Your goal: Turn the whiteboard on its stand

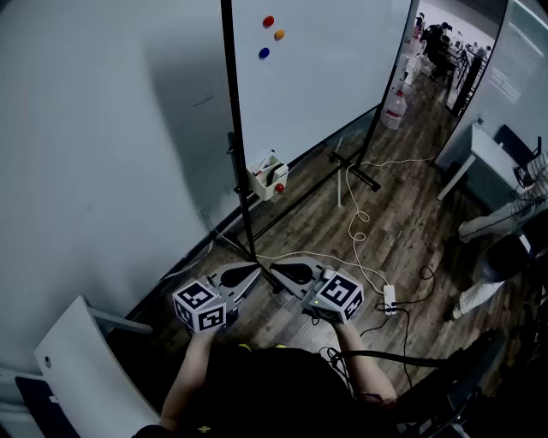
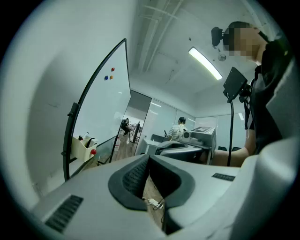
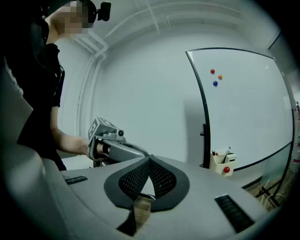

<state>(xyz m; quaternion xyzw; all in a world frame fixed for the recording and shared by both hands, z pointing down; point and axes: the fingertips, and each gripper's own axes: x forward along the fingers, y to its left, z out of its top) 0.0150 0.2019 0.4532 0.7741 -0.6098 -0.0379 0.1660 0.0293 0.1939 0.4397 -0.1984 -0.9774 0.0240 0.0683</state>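
Note:
The whiteboard (image 1: 325, 77) stands upright on its black stand, and a red, an orange and a blue magnet (image 1: 269, 21) sit near its top. The stand's near post (image 1: 235, 128) carries a cream pen tray (image 1: 268, 180). My left gripper (image 1: 255, 271) and right gripper (image 1: 274, 269) hover low in front of that post, tips almost touching each other, both shut and empty. In the left gripper view my left gripper (image 2: 149, 158) points past the whiteboard (image 2: 105, 108) and its pen tray (image 2: 84, 146). The right gripper (image 3: 150, 160) faces the whiteboard (image 3: 248, 108) from the side.
A white cable (image 1: 355, 222) snakes over the wooden floor to a power strip (image 1: 389, 297). The stand's far foot (image 1: 364, 175) and a water bottle (image 1: 394, 109) lie beyond. A white chair (image 1: 81, 359) is at lower left. A person (image 1: 501, 257) and a desk (image 1: 479, 154) stand at the right.

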